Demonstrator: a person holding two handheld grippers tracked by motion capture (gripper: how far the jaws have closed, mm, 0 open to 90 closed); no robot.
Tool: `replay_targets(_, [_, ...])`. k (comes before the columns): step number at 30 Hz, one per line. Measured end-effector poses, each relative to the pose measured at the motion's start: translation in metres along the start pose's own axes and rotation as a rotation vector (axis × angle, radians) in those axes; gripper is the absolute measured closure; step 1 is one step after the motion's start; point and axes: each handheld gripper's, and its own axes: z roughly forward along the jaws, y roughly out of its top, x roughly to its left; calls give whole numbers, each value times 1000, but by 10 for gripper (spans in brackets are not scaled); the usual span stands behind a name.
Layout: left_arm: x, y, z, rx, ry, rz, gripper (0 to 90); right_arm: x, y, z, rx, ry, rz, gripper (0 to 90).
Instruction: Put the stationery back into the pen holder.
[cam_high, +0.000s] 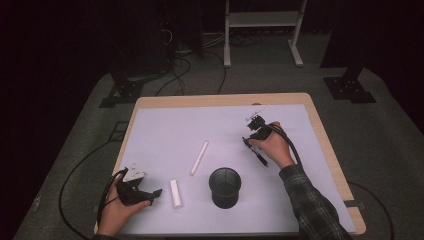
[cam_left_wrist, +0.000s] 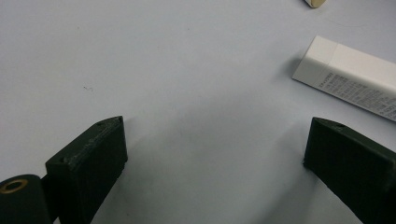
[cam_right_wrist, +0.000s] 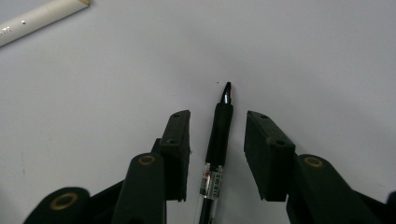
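High view: dim, heavy vignette, room black at edges; only the pale lilac-white worktop (cam_high: 165, 130) is lit, from above. Soft, low-res pic, slight motion blur round the right tongs (cam_high: 261, 150). Both tongs views brighter w/ even light, no glare. Soft shadows under the white rectangular eraser (cam_left_wrist: 348, 77) & the black pen (cam_right_wrist: 219, 135). Near black jaws out of focus.

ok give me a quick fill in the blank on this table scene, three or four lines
1. The right gripper has its jaws on either side of a black ____.
2. The left gripper stands open with ____ between its jaws.
3. The black cup stands ____ on the mat.
4. The white eraser lies between the left gripper and the ____.

Missing words: pen; nothing; upright; cup
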Motion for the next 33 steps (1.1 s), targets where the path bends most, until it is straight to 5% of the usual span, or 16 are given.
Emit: replay_targets(33, [0,0,0,0,0,0,51,-3,26,27,203,-32,-26,772])
